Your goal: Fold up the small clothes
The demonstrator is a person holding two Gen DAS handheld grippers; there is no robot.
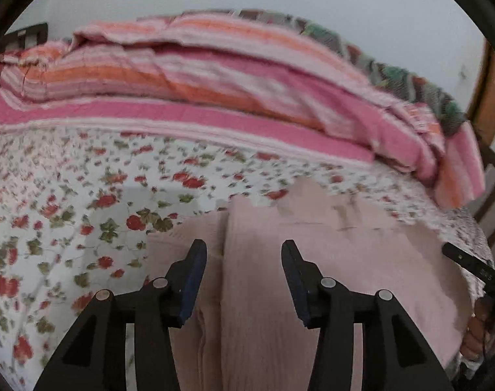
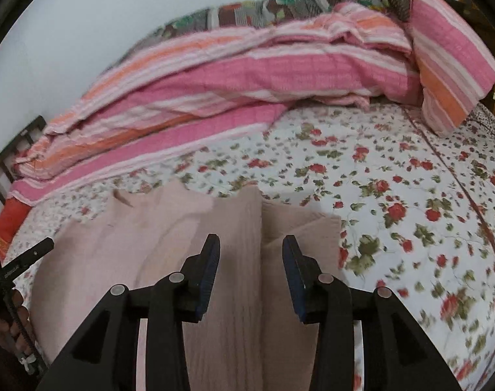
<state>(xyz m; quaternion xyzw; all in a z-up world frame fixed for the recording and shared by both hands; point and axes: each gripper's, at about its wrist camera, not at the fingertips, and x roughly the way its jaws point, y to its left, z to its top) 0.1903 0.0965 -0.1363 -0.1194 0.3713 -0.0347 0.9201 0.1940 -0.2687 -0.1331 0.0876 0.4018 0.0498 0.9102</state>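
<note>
Pale pink ribbed knit garment (image 1: 312,260) being spread flat on white floral-print bedsheet (image 1: 68,221), prob. so folds can be made cleanly; striped pink-orange quilt (image 1: 214,91) bunched at far side, well apart. Left gripper (image 1: 244,277) being held w/ jaws wide, nothing clamped, raised crease of garment lying between fingers. Right gripper (image 2: 251,277) likewise being held wide, empty, over garment's right part, folded edge lying between fingers, approx. centred.
</note>
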